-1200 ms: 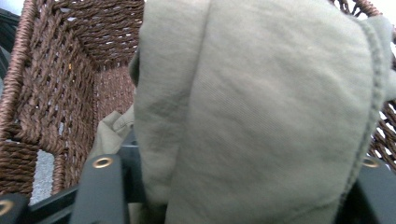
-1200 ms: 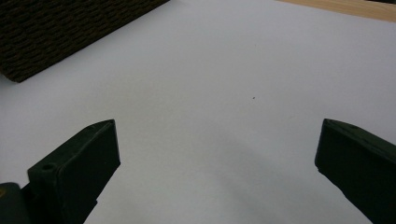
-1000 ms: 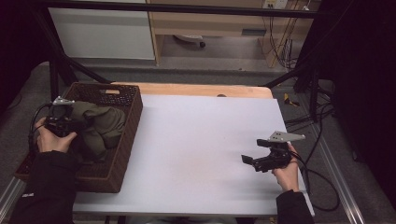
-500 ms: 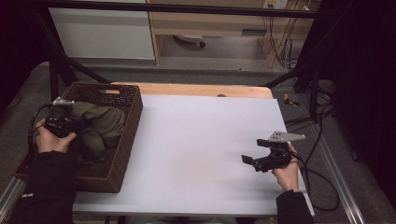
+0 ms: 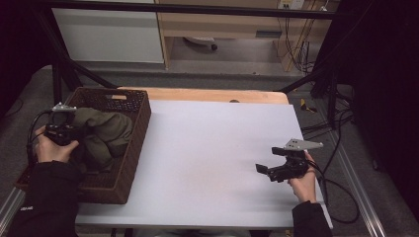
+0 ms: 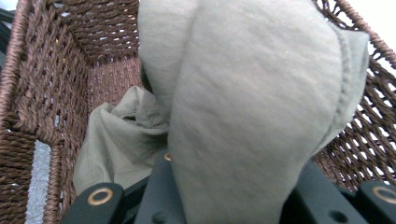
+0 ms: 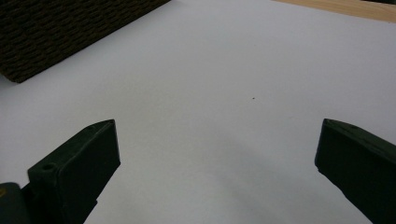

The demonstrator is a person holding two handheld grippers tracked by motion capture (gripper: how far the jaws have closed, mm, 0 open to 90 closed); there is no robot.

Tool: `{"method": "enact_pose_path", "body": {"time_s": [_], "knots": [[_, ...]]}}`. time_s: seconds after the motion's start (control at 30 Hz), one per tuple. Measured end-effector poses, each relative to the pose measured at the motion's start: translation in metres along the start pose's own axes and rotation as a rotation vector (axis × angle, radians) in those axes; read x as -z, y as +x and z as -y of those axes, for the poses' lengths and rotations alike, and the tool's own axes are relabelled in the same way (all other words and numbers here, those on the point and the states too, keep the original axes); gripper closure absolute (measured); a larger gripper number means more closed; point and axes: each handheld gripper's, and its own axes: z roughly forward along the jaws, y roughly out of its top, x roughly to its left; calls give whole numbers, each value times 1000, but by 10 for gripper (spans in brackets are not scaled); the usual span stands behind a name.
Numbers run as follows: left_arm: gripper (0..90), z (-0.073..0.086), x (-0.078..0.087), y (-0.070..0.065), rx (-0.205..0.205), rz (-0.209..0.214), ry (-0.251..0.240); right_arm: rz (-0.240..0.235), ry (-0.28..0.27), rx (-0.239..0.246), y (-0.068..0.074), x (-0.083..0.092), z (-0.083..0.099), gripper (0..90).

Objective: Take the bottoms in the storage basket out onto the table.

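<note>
From the high view, the left gripper [image 5: 63, 132] sits at the left side of a brown wicker basket [image 5: 136, 138], its front end buried in an olive-green cloth [image 5: 106, 133] that lies bunched inside the basket. Its jaws have just been closing, with the cloth between them. The right gripper [image 5: 276, 170] hovers low over the white surface [image 5: 212, 148], well apart from the basket, holding nothing. By the look of it the work is at its start: the cloth is gripped but not yet lifted out, and the white surface where it would likely go is bare.

The left gripper view adds what the high view cannot: a thick fold of the cloth [image 6: 252, 116] rises straight up from between the fingers and drapes toward the camera, so the fingers are closed on the fabric. More of the cloth lies crumpled on the basket floor, with the woven walls [image 6: 42, 84] close on both sides.

The right gripper view shows its two fingers [image 7: 79, 168] standing wide apart with only the surface [image 7: 210, 93] between them, and a corner of the basket [image 7: 60, 32] at the upper left.
</note>
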Motion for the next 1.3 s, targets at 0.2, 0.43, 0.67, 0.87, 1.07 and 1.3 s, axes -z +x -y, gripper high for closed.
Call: {"method": "enact_pose_path", "body": {"time_s": [0.2, 0.43, 0.67, 0.87, 1.07, 1.3], "knots": [[761, -4, 9, -1, -3, 5, -13, 0, 0, -2, 0, 0, 0, 6], [764, -6, 17, -2, 1, 12, -20, 0, -1, -1, 0, 0, 0, 6], [764, -11, 24, -5, -17, 22, -12, 0, 1, -2, 0, 0, 0, 6], [766, -15, 28, -9, -20, 26, -12, 1, -1, 0, 0, 0, 0, 6], [768, -18, 34, -11, -25, 29, -16, 1, 0, 1, 0, 0, 0, 6], [772, -21, 42, -13, -28, 38, -32, 0, 3, -1, 0, 0, 0, 6]]}}
